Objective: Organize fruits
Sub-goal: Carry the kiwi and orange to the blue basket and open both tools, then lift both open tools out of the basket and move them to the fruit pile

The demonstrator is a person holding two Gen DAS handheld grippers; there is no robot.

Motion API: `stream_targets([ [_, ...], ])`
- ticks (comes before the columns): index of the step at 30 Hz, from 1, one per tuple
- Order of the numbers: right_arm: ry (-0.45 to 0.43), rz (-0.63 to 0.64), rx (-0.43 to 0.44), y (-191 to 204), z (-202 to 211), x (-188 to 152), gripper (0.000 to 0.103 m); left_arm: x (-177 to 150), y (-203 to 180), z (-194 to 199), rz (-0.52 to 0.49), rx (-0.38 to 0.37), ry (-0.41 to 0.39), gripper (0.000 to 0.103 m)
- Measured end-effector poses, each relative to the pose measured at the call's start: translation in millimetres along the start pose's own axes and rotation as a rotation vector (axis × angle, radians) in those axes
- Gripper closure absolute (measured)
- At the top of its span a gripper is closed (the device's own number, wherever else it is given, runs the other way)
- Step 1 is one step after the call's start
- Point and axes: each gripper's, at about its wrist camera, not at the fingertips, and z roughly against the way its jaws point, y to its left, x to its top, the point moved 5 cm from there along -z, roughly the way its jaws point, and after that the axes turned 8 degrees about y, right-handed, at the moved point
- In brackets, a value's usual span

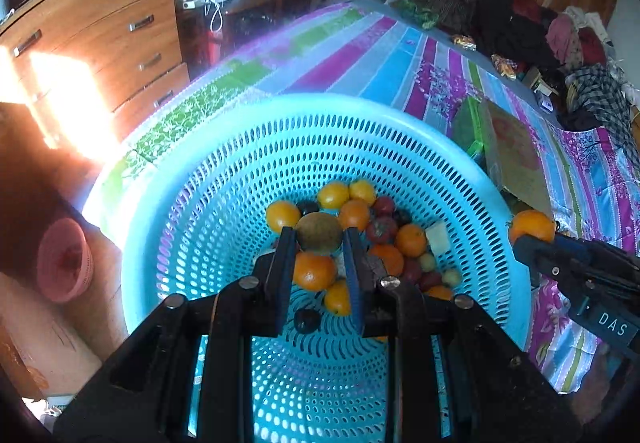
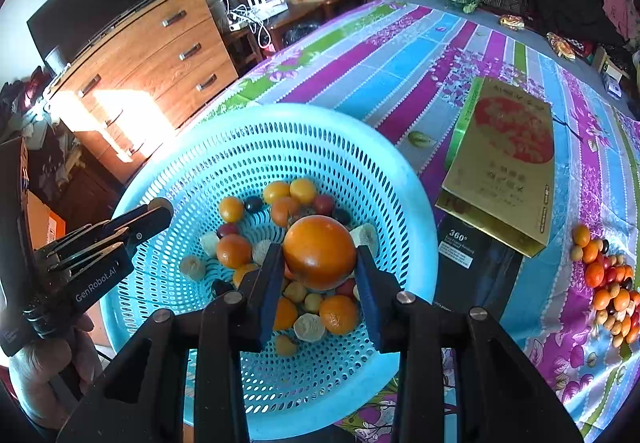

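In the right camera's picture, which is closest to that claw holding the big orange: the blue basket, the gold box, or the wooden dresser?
1. Blue basket: directly beneath the right claw and its orange.
2. Gold box: on the bedspread, right of the basket.
3. Wooden dresser: far left, off the bed.

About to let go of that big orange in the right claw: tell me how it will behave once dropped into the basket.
The orange is round and smooth, so it will probably roll. The basket slopes inward, likely sending it toward the fruit pile. It looks firm between the right claw fingers, so probably not fragile.
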Motion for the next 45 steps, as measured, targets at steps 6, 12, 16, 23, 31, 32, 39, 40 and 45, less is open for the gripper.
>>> stream_targets([
  [6,0.016,-0.003,-0.004,0.0,-8.0,-0.8,0.064,-2.4,5.1,-3.2,0.005,0.003,0.012,0.078],
  [12,0.018,-0.002,0.001,0.6,-10.8,0.3,0.063,-1.9,7.3,-5.5,0.006,0.004,0.019,0.078],
  [16,0.020,-0.005,0.003,0.5,-12.4,0.5,0.063,-0.9,9.7,-8.9,0.015,0.005,0.023,0.078],
  [23,0.024,-0.007,0.011,0.6,-15.9,0.6,0.049,-0.1,16.2,-11.6,0.037,0.009,0.019,0.026],
  [31,0.033,-0.005,0.016,0.1,-19.7,-2.7,0.049,-2.4,17.0,-16.4,0.042,0.008,0.031,0.026],
  [32,0.032,-0.008,0.016,-0.9,-19.1,-3.2,0.049,-2.5,16.3,-16.6,0.040,0.009,0.032,0.026],
  [39,-0.008,0.003,0.010,-0.6,-7.4,-2.4,0.043,-2.2,12.3,-17.5,0.041,0.006,0.031,0.026],
  [40,-0.022,0.009,-0.003,0.0,-3.8,-2.4,0.037,-2.4,12.2,-17.7,0.042,0.008,0.032,0.026],
  [45,-0.101,0.034,-0.029,0.2,18.5,-1.4,0.013,-0.8,7.1,-13.9,0.036,0.016,0.024,0.026],
])
